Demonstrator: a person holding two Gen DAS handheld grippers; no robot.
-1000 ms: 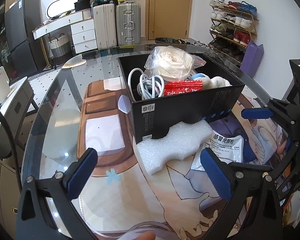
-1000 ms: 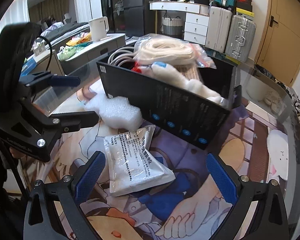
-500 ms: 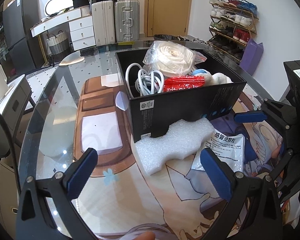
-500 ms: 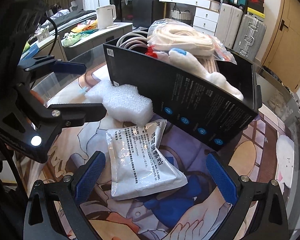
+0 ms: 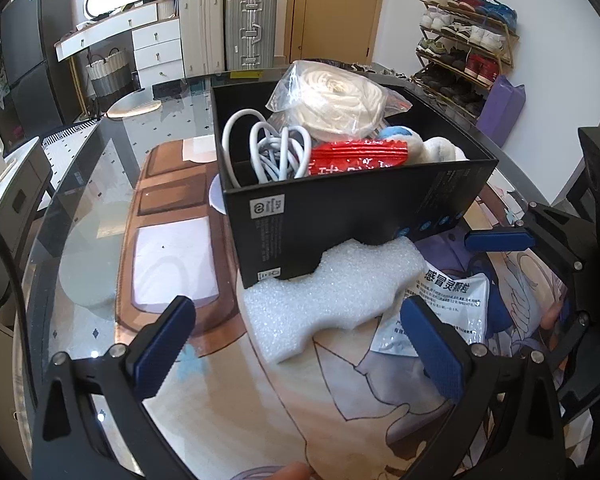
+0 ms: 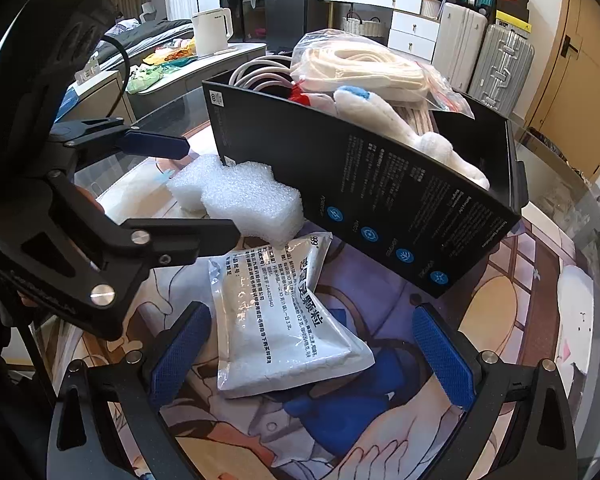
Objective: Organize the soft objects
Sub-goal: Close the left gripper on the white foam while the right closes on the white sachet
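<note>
A glass table (image 5: 80, 208) carries a printed mat (image 6: 532, 264). At 12 o'clock a black box (image 5: 340, 216), full. At its foot, foam (image 5: 332, 296); sachet (image 6: 284, 320) at 3 o'clock. Left gripper (image 5: 300, 344) and right gripper (image 6: 312, 352) gape wide, empty.

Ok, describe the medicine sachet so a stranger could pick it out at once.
Find the black box on the printed mat. In front of it lie two loose things: a white foam block and, beside it, the sachet. It is the flat, shiny white packet with printed text.
</note>
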